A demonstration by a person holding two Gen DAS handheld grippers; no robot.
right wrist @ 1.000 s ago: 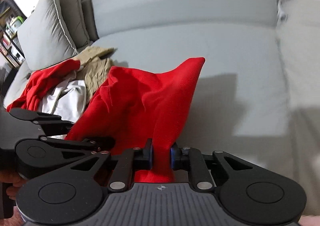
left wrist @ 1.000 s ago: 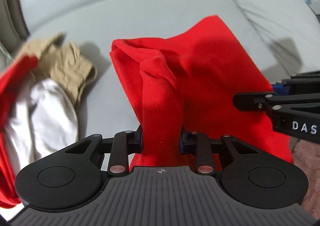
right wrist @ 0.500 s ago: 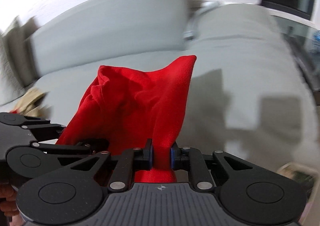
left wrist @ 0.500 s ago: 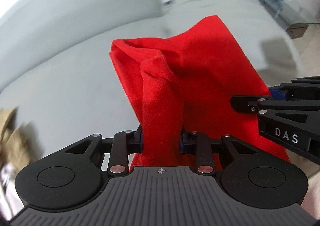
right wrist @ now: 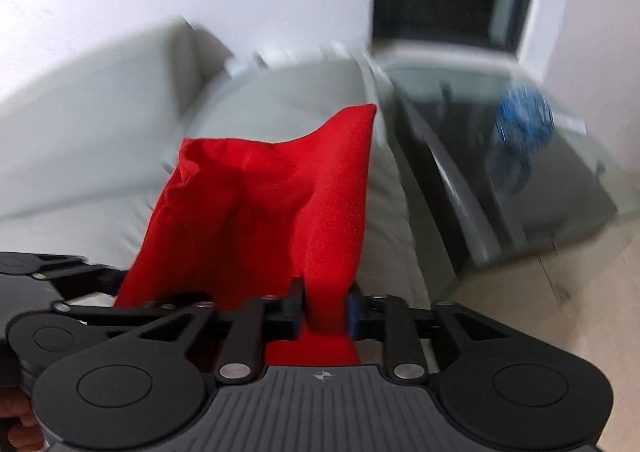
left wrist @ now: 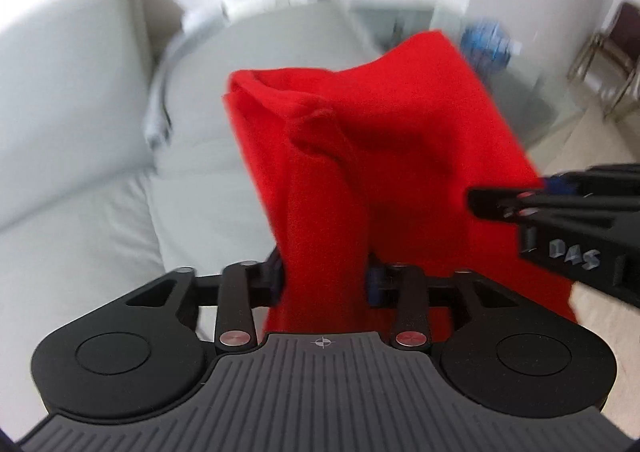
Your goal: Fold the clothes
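Red cloth [left wrist: 384, 156]: bunched and hanging in the air between both tongs, over the end of the sofa seat.
Left gripper [left wrist: 326, 276]: jaws have just been opening; a thick fold of cloth fills the gap and both pads touch it.
Right gripper [right wrist: 322, 312]: jaws have just been opening too; a narrower fold sits pinched between its pads.
Sofa [left wrist: 80, 156]: pale grey, blurred.
Glass table [right wrist: 520, 180]: beside the sofa's end, with a blue ornament [right wrist: 524, 122] on it.

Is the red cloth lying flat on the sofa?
No, the red cloth hangs bunched between the fingers of the left gripper, lifted above the grey sofa.
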